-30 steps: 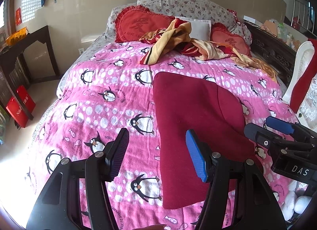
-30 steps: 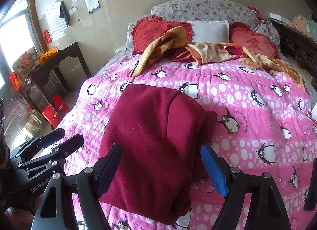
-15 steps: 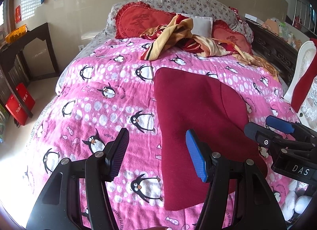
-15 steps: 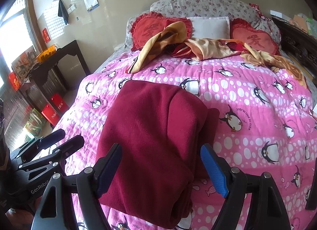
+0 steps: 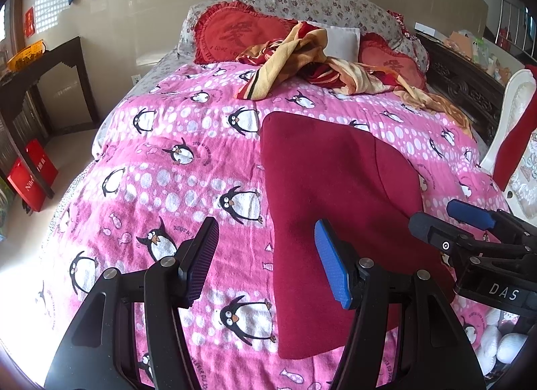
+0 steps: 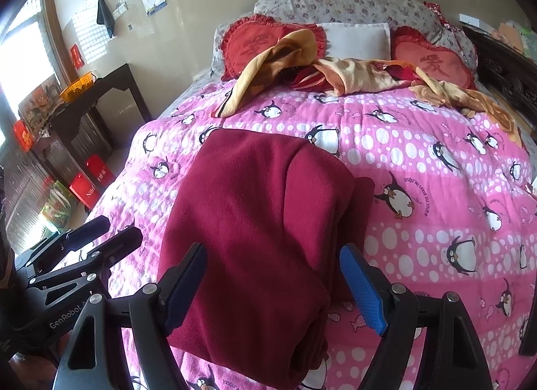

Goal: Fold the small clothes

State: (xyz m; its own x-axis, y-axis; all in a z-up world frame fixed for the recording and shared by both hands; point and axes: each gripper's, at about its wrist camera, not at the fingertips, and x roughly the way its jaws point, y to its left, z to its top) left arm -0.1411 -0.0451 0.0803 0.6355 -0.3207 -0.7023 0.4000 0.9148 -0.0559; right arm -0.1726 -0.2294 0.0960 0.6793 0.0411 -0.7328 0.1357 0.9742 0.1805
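Observation:
A dark red fleece garment lies folded lengthwise on the pink penguin bedspread; in the right wrist view its layered edges show on its right side. My left gripper is open and empty, above the garment's near left edge. My right gripper is open and empty, above the garment's near end. Each gripper shows in the other's view: the right one at the garment's right, the left one at its left.
A crumpled yellow and red striped cloth lies at the bed's head in front of red heart cushions and pillows. A dark side table and red boxes stand left of the bed. A white chair stands at the right.
Both grippers have moved slightly forward and up over the bed, so the garment sits lower in the views. The garment has not moved and the jaws stay open.

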